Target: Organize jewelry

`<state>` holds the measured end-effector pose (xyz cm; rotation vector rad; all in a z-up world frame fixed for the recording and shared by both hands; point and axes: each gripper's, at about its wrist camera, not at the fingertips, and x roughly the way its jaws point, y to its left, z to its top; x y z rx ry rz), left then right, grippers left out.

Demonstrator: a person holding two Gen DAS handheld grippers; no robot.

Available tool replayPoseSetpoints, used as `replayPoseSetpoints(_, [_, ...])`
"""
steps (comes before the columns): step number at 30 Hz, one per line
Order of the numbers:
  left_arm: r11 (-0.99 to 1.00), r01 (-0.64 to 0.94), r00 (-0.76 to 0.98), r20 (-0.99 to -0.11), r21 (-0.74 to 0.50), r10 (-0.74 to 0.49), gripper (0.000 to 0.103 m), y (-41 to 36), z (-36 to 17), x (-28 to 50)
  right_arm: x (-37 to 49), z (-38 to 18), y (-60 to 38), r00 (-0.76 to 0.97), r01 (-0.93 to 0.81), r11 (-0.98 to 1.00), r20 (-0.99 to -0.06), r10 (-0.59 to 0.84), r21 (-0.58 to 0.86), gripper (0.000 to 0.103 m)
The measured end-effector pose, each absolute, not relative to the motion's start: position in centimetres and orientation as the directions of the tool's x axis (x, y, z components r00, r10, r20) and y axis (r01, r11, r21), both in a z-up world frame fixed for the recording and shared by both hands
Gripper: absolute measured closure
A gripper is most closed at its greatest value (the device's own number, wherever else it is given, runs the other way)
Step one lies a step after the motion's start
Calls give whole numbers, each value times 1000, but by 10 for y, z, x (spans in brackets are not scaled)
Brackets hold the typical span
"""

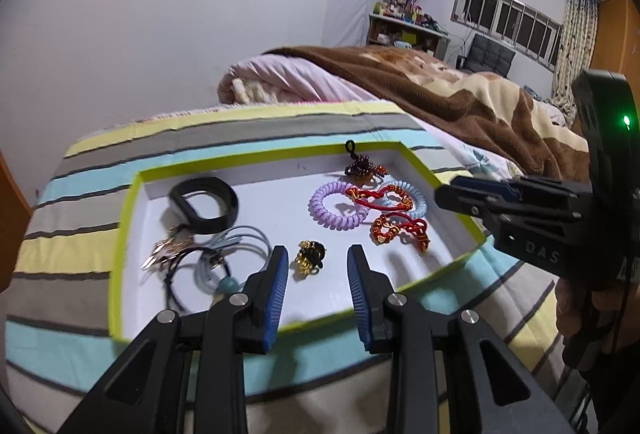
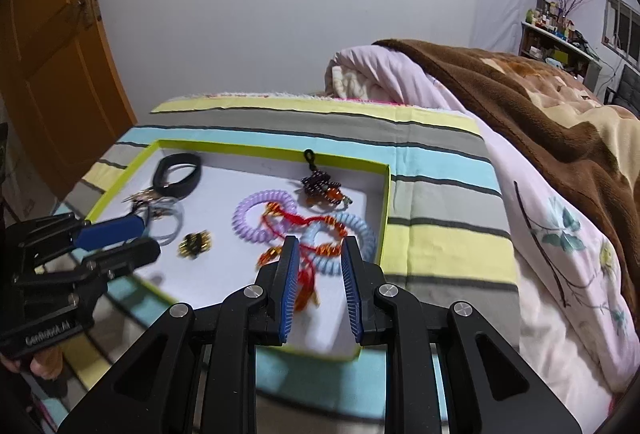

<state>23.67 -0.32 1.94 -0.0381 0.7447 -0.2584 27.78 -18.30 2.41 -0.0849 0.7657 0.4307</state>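
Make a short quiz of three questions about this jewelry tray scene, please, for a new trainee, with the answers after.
1. True or false: the left claw is shut on the gold and black clip.
2. Which coil hair tie overlaps the red cord bracelet? A) only the purple coil B) only the light blue coil C) both
3. Fill in: the black band lies near the tray's ____ far corner, seen from the left wrist camera.

Key
1. False: the claw is open, with the clip lying between its fingers, seemingly untouched.
2. C
3. Left; the tray has a lime green rim.
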Motion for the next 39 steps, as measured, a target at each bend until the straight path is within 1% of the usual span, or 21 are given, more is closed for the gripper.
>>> replayPoseSetpoints(11, [984, 129, 763, -621, -126, -180, 71, 11, 35, 174, 197, 42, -185, 672, -420, 903, -638, 376, 90, 81])
replayPoseSetpoints(22, [991, 61, 777, -617, -122, -124, 71, 17, 30, 119, 137, 42, -186, 701, -411, 908, -607, 375, 86, 81])
replayPoseSetpoints(29, [993, 21, 784, -615, -113, -86, 71, 18, 23, 92, 107, 36, -185, 704, -411, 908, -604, 375, 84, 81])
replayPoseSetpoints(39, [995, 11, 784, -617, -104, -73, 71, 13, 18, 73, 79, 27, -182, 710, -415, 908, -602, 365, 61, 81])
